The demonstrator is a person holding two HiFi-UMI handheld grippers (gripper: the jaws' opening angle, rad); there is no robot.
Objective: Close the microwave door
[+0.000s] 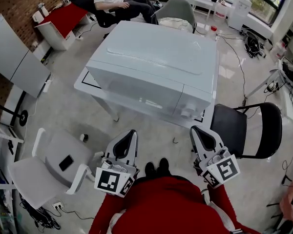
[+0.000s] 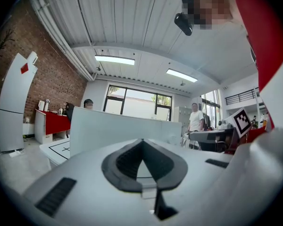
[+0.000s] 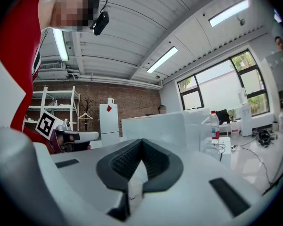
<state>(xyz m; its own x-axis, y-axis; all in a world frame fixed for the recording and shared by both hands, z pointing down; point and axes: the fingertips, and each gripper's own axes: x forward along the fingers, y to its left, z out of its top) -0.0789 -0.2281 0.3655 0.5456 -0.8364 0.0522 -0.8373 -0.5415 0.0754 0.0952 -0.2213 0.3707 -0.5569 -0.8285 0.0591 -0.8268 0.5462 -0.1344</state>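
A white microwave (image 1: pixel 151 69) stands on a small white table (image 1: pixel 83 83) in front of me. Its door (image 1: pixel 136 97) lies flush with the front, next to the knob panel (image 1: pixel 188 112). My left gripper (image 1: pixel 132 132) and right gripper (image 1: pixel 194 129) hang low before my red sleeves, short of the table and apart from the microwave. Both are shut with nothing between the jaws. The left gripper view shows its jaws (image 2: pixel 142 141) meeting at a point below the microwave (image 2: pixel 118 128). In the right gripper view the jaws (image 3: pixel 141 140) are likewise together before the microwave (image 3: pixel 155 125).
A black chair (image 1: pixel 249 128) stands close at my right. A white chair (image 1: pixel 44 167) with a phone (image 1: pixel 66 162) on it is at my left. A person (image 1: pixel 117 1) sits behind the table beside a grey chair (image 1: pixel 176 9). Cables (image 1: pixel 234 52) trail over the floor.
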